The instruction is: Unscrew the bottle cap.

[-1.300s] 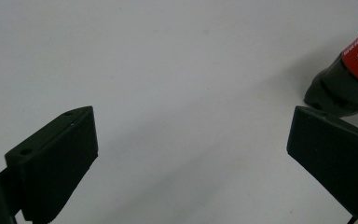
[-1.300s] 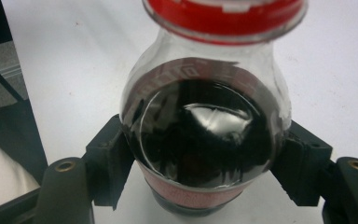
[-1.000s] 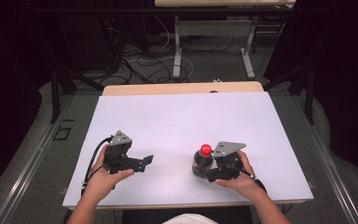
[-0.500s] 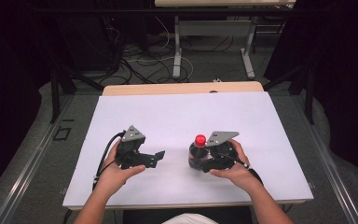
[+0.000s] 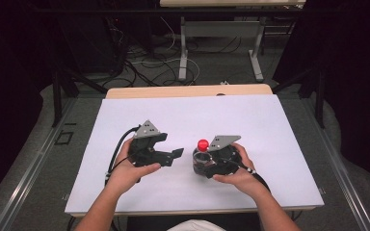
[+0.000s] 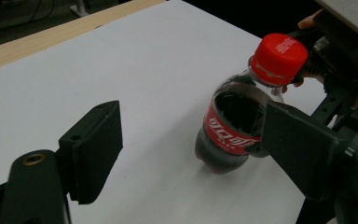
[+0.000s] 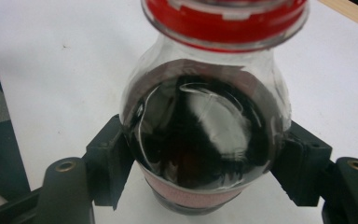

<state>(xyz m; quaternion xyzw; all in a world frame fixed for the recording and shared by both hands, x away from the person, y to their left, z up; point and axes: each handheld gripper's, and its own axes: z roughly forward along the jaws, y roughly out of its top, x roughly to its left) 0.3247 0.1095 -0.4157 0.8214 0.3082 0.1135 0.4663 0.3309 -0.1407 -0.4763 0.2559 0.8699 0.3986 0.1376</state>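
Observation:
A small cola bottle (image 5: pixel 198 162) with a red cap (image 5: pixel 203 144) and a red label stands upright on the white table top (image 5: pixel 221 115). My right gripper (image 5: pixel 200 164) is shut on its dark body, one pad (image 7: pixel 109 163) pressing each side of the bottle (image 7: pixel 205 130). My left gripper (image 5: pixel 174 156) hovers just left of the bottle and points at it. Its jaws have just been closing and still stand apart with nothing between them. In the left gripper view the bottle (image 6: pixel 230 126) sits beyond the left gripper (image 6: pixel 196 142), with the right gripper's body behind the cap (image 6: pixel 279 58).
The white sheet covers most of the table, with a bare wooden strip (image 5: pixel 188 90) along the far edge. Table legs and loose cables (image 5: pixel 173 62) lie on the floor beyond. Free white surface lies ahead of both grippers.
My left hand has moved right and up, close to the bottle, and its jaws have narrowed. My right hand has shifted a little left and away with the bottle.

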